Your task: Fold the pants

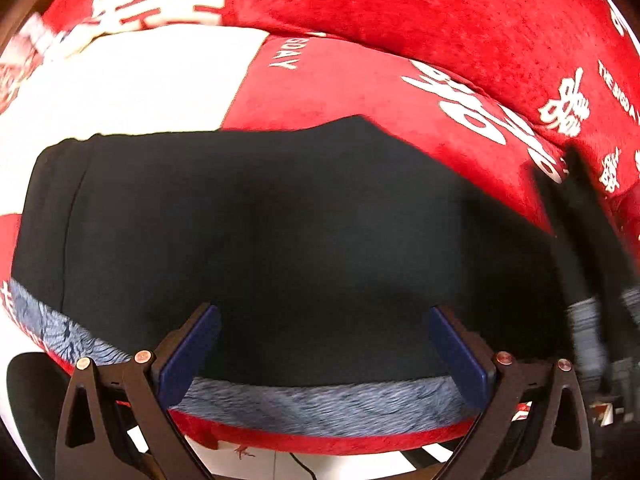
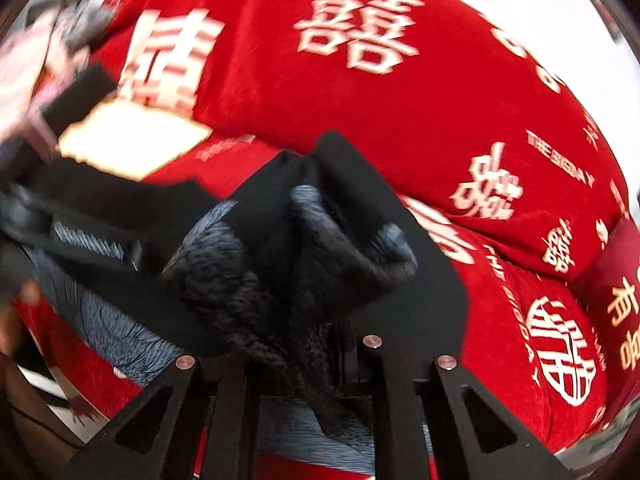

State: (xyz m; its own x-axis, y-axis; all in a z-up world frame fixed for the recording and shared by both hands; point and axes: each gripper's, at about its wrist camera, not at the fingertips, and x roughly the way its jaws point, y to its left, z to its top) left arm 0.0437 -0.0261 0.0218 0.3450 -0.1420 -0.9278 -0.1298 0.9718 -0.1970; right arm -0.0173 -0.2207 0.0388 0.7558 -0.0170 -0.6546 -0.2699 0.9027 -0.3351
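The black pants (image 1: 280, 232) lie spread on the red bedspread (image 1: 400, 8), fuzzy grey lining showing at six o'clock. The left hand-held gripper (image 1: 324, 344) hangs over them, jaws wide apart. The right hand-held gripper (image 2: 308, 160) is clamped on a bunched fold of the pants.

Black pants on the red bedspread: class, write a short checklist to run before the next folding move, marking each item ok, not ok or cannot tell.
1. Right gripper shut on bunched pants fabric: ok.
2. Left gripper open, nothing between its pads: ok.
3. Black pants lie fairly flat in the left wrist view: ok.
4. Fleece lining exposed along the near edge: not ok.
5. Red bedspread bare beyond the pants: ok.
6. Edges aligned: cannot tell.
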